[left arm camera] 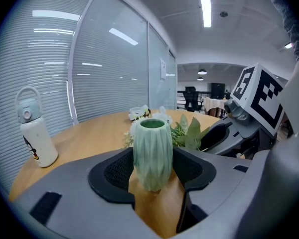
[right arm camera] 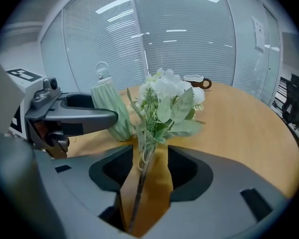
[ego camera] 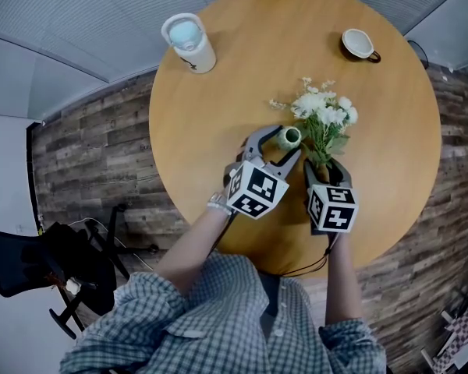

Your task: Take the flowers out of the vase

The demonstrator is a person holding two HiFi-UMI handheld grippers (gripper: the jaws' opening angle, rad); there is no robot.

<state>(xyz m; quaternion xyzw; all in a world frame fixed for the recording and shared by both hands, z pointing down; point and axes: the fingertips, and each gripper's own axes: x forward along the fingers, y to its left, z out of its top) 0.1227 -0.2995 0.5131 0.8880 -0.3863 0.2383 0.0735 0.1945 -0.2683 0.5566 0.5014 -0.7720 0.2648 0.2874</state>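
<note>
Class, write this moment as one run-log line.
left gripper: grips vase | right gripper: open, flowers between jaws | flowers: out of vase, on table

Your round wooden table (ego camera: 210, 146) carries four things. Take your own edge as 6 o'clock.

- **Bottle:** a white bottle (ego camera: 189, 44) with a pale blue lid stands upright near the rim at about 10 o'clock.
- **Cup:** a small white cup (ego camera: 359, 45) with a dark handle sits near the rim at about 1 o'clock.
- **Vase:** a ribbed pale green vase (ego camera: 291, 137) stands upright at the table's middle.
- **Flowers:** the flowers (ego camera: 324, 115) are outside the vase, just beside it at its 3 o'clock. The white blooms point toward 12 and the stems run toward 6. You cannot tell whether the stems lie flat on the wood.
</note>
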